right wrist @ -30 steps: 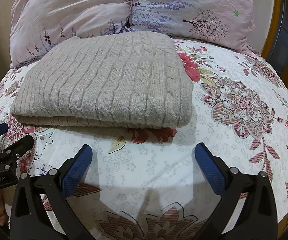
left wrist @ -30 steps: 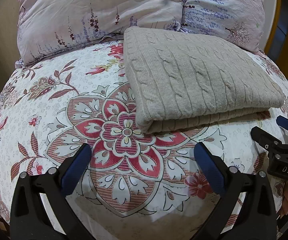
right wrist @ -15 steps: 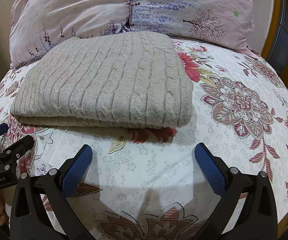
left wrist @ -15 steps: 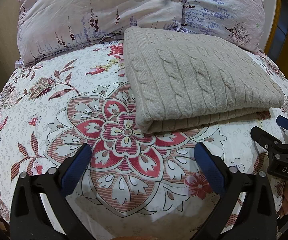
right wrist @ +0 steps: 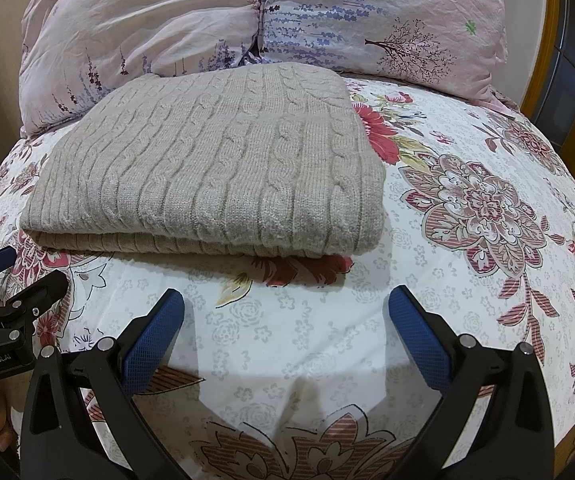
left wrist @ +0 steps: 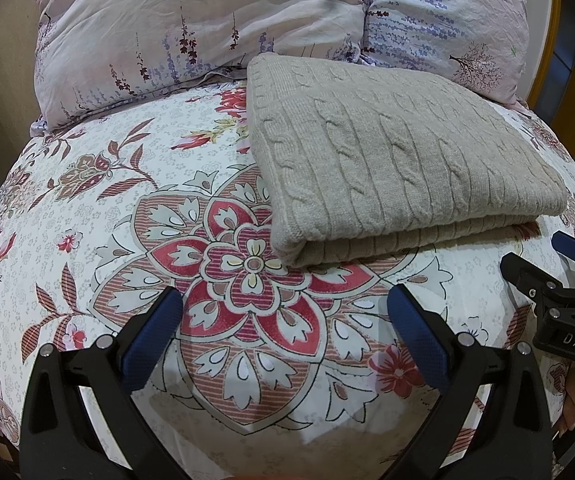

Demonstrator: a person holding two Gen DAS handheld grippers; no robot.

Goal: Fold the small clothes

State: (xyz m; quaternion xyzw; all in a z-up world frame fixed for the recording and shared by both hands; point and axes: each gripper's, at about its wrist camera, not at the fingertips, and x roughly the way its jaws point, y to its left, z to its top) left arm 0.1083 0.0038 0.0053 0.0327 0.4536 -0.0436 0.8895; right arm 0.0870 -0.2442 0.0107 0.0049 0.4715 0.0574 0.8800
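A beige cable-knit sweater (left wrist: 391, 152) lies folded in a neat rectangle on the floral bedsheet (left wrist: 127, 208); it also shows in the right wrist view (right wrist: 223, 164). My left gripper (left wrist: 287, 324) is open and empty, held over the sheet in front of the sweater's near left corner. My right gripper (right wrist: 287, 320) is open and empty, in front of the sweater's near right edge. Each gripper shows at the edge of the other's view: the right one at the right side (left wrist: 559, 276), the left one at the left side (right wrist: 11, 280).
Two pale floral pillows (left wrist: 207, 20) (right wrist: 383, 12) lean at the head of the bed behind the sweater. A yellow wooden frame (right wrist: 543, 48) stands at the far right. The bed's front edge lies just below the grippers.
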